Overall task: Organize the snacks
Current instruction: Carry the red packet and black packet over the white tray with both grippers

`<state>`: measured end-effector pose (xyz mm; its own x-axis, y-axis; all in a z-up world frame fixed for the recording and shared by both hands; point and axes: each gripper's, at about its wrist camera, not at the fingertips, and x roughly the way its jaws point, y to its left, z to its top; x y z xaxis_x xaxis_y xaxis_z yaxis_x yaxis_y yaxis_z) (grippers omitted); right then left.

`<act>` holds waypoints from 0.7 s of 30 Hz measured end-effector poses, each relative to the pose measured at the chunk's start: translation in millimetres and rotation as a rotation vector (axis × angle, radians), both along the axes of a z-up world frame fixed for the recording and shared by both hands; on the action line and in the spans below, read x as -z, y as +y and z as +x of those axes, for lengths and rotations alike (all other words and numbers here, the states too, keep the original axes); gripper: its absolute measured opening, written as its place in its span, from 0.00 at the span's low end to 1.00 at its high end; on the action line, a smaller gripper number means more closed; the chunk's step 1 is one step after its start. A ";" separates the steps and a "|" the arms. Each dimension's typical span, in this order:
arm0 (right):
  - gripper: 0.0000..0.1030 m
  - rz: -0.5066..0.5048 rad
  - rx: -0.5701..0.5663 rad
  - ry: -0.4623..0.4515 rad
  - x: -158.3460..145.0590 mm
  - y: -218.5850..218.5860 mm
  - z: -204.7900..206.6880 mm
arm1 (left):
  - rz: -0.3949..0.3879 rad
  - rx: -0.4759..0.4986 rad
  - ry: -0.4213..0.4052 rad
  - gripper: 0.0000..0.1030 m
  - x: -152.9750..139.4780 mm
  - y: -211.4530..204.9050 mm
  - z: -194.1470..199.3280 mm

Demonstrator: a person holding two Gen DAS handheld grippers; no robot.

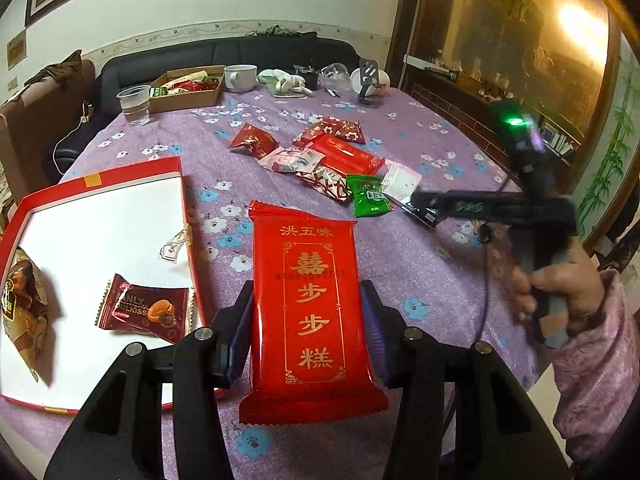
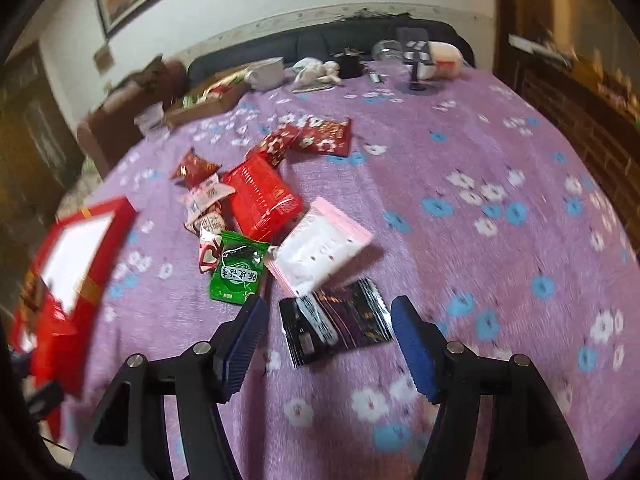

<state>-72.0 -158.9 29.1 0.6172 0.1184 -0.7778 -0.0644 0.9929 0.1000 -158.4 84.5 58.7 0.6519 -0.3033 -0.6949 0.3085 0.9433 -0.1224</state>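
Left gripper [image 1: 306, 332] pinches the big red pack [image 1: 310, 304] by its long edges, held clear above the cloth [image 1: 420, 264], just right of the red tray [image 1: 24, 204]. Pads sit on the lower half only, so the top end is unsupported; the pack could swing or slide out on the way to the tray, and slick film would make that worse. Inside the tray: a brown cookie pack [image 1: 146, 310] close to the near-right wall, and another brown wrapper [image 1: 22, 304] at the left edge. Dropping the red pack short would catch the tray wall and tip it back onto the cloth, or land it on the cookie pack.

Right gripper [image 2: 326, 340] has its jaws spread, nothing pinched. The black sachet [image 2: 336, 326] lies flat on the cloth between the pads, not touched as far as the blur allows. Risk: a flat foil sachet gives little edge, so the pads may skid over it or bunch up the cloth instead.

Right of the tray and farther off, the pink pouch [image 2: 320, 250] overlaps the sachet's far edge, and the green packet [image 2: 238, 270] is just beside it. Closing too far forward could grab the pouch too. Beyond that is a heap of red wrappers [image 2: 260, 196].
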 end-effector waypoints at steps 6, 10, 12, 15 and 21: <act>0.45 -0.106 0.044 0.038 21.6 8.9 9.2 | -0.016 -0.012 -0.005 0.46 -1.7 9.7 1.1; 0.18 -0.085 0.083 0.040 18.8 -3.9 6.8 | -0.030 -0.014 -0.001 0.46 -0.4 14.3 2.5; 0.18 -0.007 0.093 0.036 16.1 -16.7 3.3 | -0.035 -0.016 0.000 0.46 0.2 15.7 2.7; 0.14 0.106 0.074 0.000 9.8 -27.3 -4.8 | -0.044 -0.020 0.003 0.46 0.6 18.9 3.2; 0.13 0.227 0.008 -0.083 -13.6 -19.9 -17.4 | -0.058 -0.047 -0.005 0.46 0.0 31.9 4.4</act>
<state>-89.4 -178.8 42.6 0.6793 0.2796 -0.6785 -0.0740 0.9460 0.3157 -154.0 116.4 58.7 0.6698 -0.3118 -0.6740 0.2648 0.9482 -0.1755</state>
